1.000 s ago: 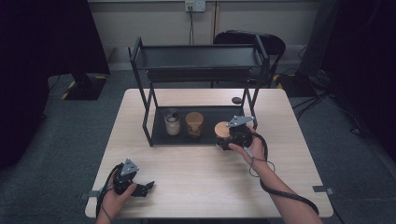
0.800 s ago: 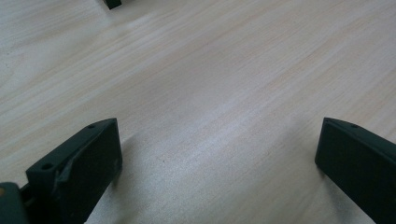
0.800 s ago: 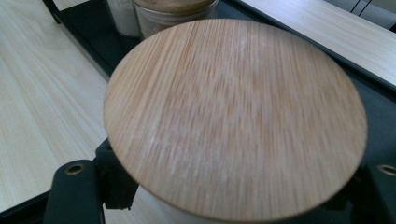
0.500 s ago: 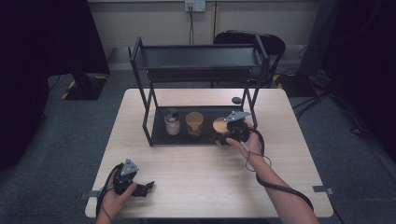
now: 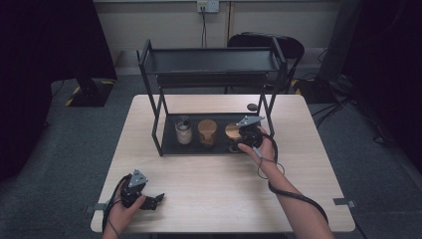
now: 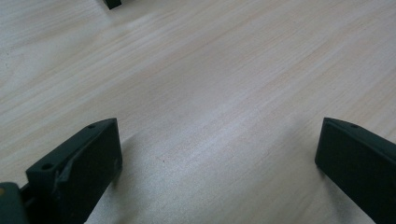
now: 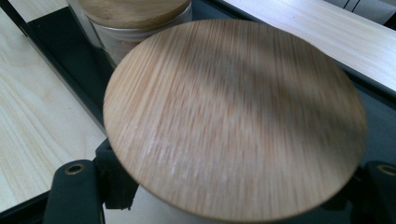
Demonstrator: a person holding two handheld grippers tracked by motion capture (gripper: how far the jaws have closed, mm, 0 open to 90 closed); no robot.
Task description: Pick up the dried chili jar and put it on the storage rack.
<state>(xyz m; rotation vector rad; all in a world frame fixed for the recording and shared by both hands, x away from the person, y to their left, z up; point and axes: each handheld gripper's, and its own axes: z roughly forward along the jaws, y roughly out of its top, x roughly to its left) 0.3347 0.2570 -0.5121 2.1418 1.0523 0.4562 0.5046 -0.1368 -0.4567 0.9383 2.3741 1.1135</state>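
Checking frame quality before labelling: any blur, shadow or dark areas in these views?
Right gripper view: the jar's bamboo lid is slightly smeared, with a soft shadow band across it. Left gripper view: sharp wood grain on the table, jaws casting shadows. High view: table evenly lit, surroundings at both sides nearly black.

Pale wood table (image 5: 214,184) carries black rack (image 5: 164,144); rack tray holds jars (image 5: 207,132)

The left hand-held gripper (image 5: 149,200) sits low near the person, its jaws wide apart (nothing between them). The right hand-held gripper (image 5: 238,141) is reached forward, arm stretched, jaws squeezed tight.
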